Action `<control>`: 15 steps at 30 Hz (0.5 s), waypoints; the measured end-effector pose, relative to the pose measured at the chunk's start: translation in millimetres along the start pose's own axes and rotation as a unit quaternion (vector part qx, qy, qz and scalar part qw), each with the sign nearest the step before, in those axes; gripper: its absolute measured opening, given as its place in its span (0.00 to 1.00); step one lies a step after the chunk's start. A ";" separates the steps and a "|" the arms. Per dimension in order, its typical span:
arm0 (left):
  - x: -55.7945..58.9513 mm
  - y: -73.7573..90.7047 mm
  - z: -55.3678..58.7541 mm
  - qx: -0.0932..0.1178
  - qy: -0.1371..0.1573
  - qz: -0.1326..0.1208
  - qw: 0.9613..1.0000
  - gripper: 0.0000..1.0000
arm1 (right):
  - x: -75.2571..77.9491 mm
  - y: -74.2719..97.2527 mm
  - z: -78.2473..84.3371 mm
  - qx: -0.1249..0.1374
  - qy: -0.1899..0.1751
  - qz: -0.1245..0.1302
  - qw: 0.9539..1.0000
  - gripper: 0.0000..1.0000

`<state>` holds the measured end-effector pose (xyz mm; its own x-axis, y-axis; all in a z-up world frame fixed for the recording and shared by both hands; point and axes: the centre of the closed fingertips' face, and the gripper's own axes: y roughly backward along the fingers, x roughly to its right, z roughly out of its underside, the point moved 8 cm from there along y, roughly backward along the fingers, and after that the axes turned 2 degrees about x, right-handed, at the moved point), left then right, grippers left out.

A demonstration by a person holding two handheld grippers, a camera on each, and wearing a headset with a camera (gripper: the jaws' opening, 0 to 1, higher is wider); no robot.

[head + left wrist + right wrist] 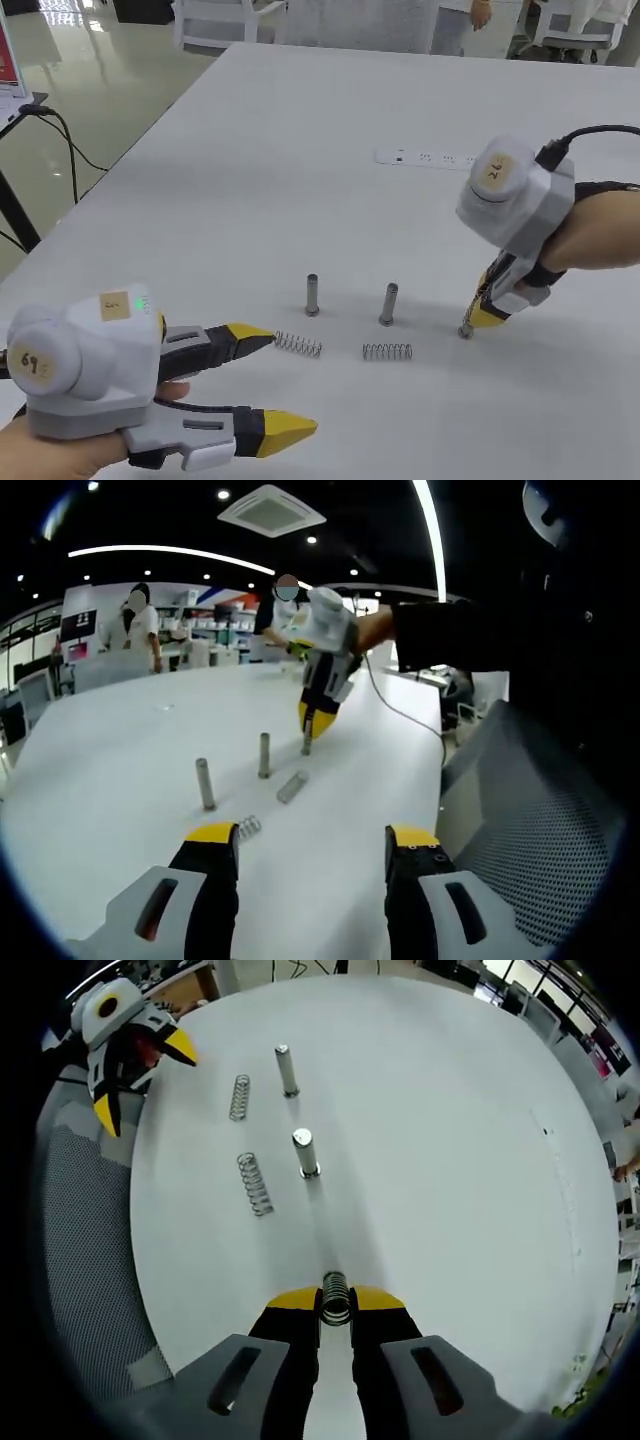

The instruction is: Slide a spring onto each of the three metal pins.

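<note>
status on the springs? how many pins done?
None clearly done. The left pin and middle pin stand bare, the left spring and middle spring lying loose beside them. In hand: the right gripper is shut on a third spring at the third pin; seating unclear. The left gripper is open. Left: both bare pins.
</note>
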<state>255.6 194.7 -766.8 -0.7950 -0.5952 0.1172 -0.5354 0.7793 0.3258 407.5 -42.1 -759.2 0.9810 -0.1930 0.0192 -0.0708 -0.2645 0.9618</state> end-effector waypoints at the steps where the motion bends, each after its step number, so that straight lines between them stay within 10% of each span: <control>1: 0.1 -0.1 0.0 0.000 0.000 0.000 1.000 0.54 | 0.2 -1.0 0.3 0.000 0.000 0.001 1.000 0.08; 15: 0.0 -0.4 0.1 -0.002 0.001 0.000 1.000 0.53 | -1.6 -10.8 4.2 -0.006 -0.002 -0.001 1.000 0.08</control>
<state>255.7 194.4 -767.0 -0.7946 -0.5955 0.1182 -0.5344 0.7785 0.3290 405.9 -43.0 -770.7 0.9806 -0.1956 0.0156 -0.0660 -0.2541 0.9649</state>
